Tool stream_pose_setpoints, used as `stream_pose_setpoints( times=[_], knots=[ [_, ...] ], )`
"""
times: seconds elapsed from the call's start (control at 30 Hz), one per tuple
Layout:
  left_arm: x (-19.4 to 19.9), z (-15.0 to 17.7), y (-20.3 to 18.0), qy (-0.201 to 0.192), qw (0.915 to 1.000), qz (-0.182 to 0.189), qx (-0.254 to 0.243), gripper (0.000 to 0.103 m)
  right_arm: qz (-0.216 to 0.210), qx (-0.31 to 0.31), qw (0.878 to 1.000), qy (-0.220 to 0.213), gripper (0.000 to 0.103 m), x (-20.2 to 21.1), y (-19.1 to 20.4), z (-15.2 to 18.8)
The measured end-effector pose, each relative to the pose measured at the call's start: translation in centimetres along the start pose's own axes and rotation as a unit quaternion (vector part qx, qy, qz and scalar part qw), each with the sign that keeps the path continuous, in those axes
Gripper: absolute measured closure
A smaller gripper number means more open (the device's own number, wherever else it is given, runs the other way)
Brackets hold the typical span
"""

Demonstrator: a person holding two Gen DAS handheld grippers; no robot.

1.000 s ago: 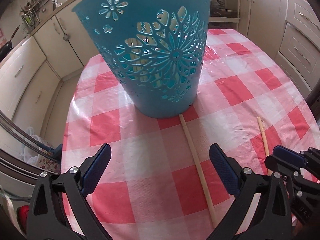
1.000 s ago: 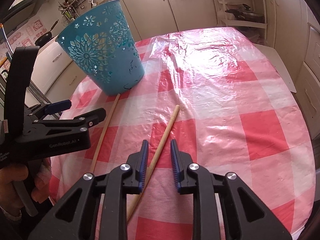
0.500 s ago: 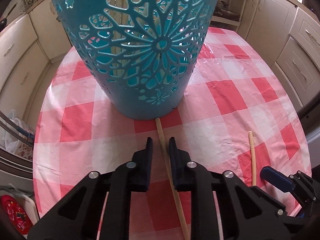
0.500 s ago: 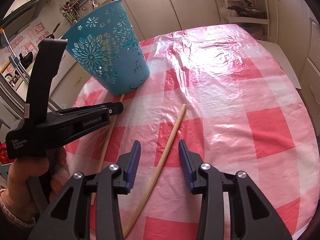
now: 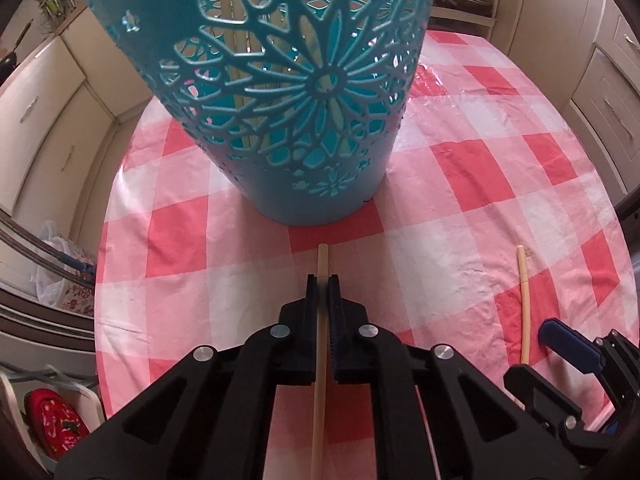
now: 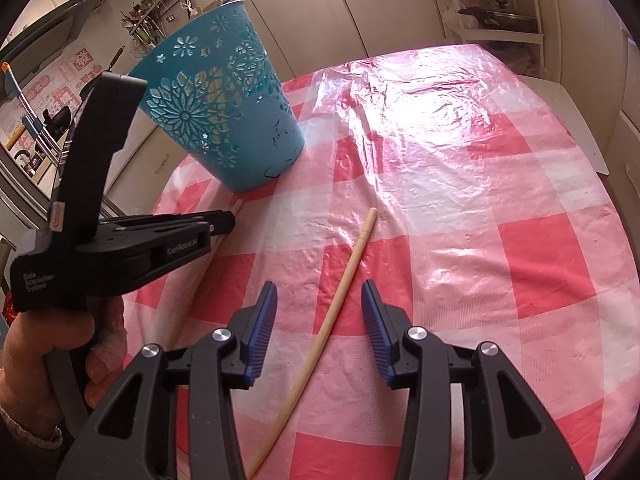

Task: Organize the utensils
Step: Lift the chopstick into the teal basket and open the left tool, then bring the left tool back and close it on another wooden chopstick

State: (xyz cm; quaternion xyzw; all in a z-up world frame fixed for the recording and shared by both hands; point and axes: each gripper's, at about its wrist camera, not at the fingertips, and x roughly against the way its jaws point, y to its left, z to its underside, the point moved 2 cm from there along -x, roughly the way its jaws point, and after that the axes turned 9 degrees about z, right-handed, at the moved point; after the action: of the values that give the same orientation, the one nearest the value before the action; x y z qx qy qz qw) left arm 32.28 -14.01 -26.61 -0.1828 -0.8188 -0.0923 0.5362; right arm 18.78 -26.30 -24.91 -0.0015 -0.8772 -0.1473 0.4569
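Observation:
A teal cut-out basket (image 5: 280, 92) stands on the red-checked table; several sticks show inside it. My left gripper (image 5: 322, 280) is shut on a long wooden stick (image 5: 322, 258) that points at the basket's base. It also shows in the right wrist view (image 6: 224, 222). My right gripper (image 6: 318, 300) is open, its jaws either side of a second wooden stick (image 6: 348, 268) lying on the cloth. That stick also shows in the left wrist view (image 5: 525, 300). The basket stands at upper left in the right wrist view (image 6: 224, 112).
The table (image 6: 480, 200) has a glossy plastic-covered checked cloth. Cream kitchen cabinets (image 6: 320, 8) ring the table. A shelf unit with pans (image 6: 500, 12) stands at the far right. A bag and red item (image 5: 52, 420) lie on the floor at left.
My left gripper closed on the stick near the basket and moved closer to it. My right gripper opened wider around the second stick.

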Motion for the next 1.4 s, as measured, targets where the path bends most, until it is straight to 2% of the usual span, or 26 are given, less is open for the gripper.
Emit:
stream_pose_setpoints(
  times=[0.17,0.3,0.37,0.5,0.53,0.63,0.77,0.83,0.9,1.0,1.07,1.13,1.17,1.23,1.3,1.4],
  knots=[
    [5.1,1.7,0.7,-0.03,0.9983,0.046,0.02,0.098,0.003,0.006,1.0,-0.002,0.058,0.0,0.2,0.0],
    [11.1,1.2,2.3,-0.087,0.9929,0.071,0.039,0.099,0.008,0.013,1.0,-0.006,0.057,-0.1,0.5,0.1],
    [14.4,0.4,2.8,-0.124,0.9879,0.08,0.048,0.099,0.011,0.018,1.0,-0.008,0.057,-0.1,0.6,0.1],
    [20.1,-2.3,3.8,-0.207,0.9718,0.091,0.064,0.099,0.014,0.025,1.0,-0.013,0.057,-0.1,0.8,0.3],
    [21.5,-3.0,3.9,-0.228,0.9672,0.09,0.065,0.102,0.015,0.026,0.999,-0.014,0.057,-0.1,0.9,0.3],
    [23.8,-5.0,4.3,-0.263,0.9586,0.09,0.064,0.103,0.018,0.031,0.999,-0.019,0.056,-0.1,1.0,0.5],
    [25.5,-6.9,3.9,-0.28,0.955,0.085,0.051,0.103,0.019,0.039,0.999,-0.023,0.052,-0.1,1.2,0.5],
    [25.3,-7.3,3.8,-0.272,0.9578,0.08,0.045,0.103,0.021,0.043,0.999,-0.024,0.051,-0.2,1.3,0.5],
    [23.8,-6.9,4.5,-0.251,0.9641,0.073,0.047,0.103,0.02,0.044,0.999,-0.023,0.05,-0.2,1.3,0.4],
    [18.9,-5.3,6.9,-0.18,0.9794,0.057,0.071,0.102,0.013,0.035,0.999,-0.02,0.05,-0.2,1.0,0.3],
    [14.0,-3.8,8.9,-0.112,0.988,0.046,0.095,0.099,0.012,0.031,0.999,-0.018,0.05,-0.2,1.0,0.2],
    [10.1,-2.5,10.3,-0.059,0.9929,0.018,0.102,0.083,0.013,0.032,0.999,-0.019,0.048,-0.2,1.2,0.3],
    [8.5,-1.9,10.8,-0.042,0.9943,-0.007,0.098,0.078,0.014,0.034,0.999,-0.019,0.048,-0.2,1.2,0.3],
    [6.1,-1.0,12.1,-0.02,0.9941,-0.043,0.098,0.062,0.014,0.037,0.999,-0.02,0.048,-0.2,1.2,0.3],
    [4.1,-0.3,13.3,0.002,0.9924,-0.072,0.099,0.061,0.013,0.036,0.999,-0.02,0.047,-0.2,1.2,0.3],
    [2.5,0.5,14.4,0.024,0.9912,-0.083,0.1,0.061,0.016,0.04,0.999,-0.021,0.046,-0.3,1.4,0.4]
  ],
)
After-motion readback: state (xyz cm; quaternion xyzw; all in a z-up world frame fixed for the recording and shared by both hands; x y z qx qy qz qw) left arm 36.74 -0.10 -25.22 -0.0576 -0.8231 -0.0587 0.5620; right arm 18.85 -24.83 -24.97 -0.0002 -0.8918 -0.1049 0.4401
